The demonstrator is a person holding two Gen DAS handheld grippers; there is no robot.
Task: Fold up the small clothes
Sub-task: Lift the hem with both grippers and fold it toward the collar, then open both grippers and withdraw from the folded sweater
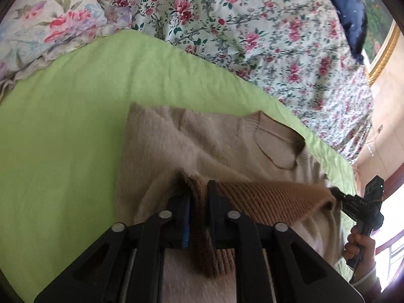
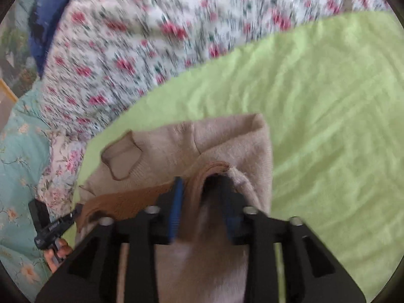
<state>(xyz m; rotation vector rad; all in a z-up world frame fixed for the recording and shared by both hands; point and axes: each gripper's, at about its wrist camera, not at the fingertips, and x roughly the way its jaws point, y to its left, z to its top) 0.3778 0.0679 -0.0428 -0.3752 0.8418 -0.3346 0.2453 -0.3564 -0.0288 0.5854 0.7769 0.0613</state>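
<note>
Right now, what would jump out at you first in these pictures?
The bright green sheet covers the bed, with a fuzzy beige sweater lying in the middle of it. Its brown ribbed hem is folded up, held between the left hand-held gripper and the right hand-held gripper. A flowery quilt lies behind.

floral bedding, green sheet

A cream sweater with a ribbed tan hem is lying on a lime-green sheet. Pink roses are covering the white floral quilt; a navy cloth is showing beyond.
</note>
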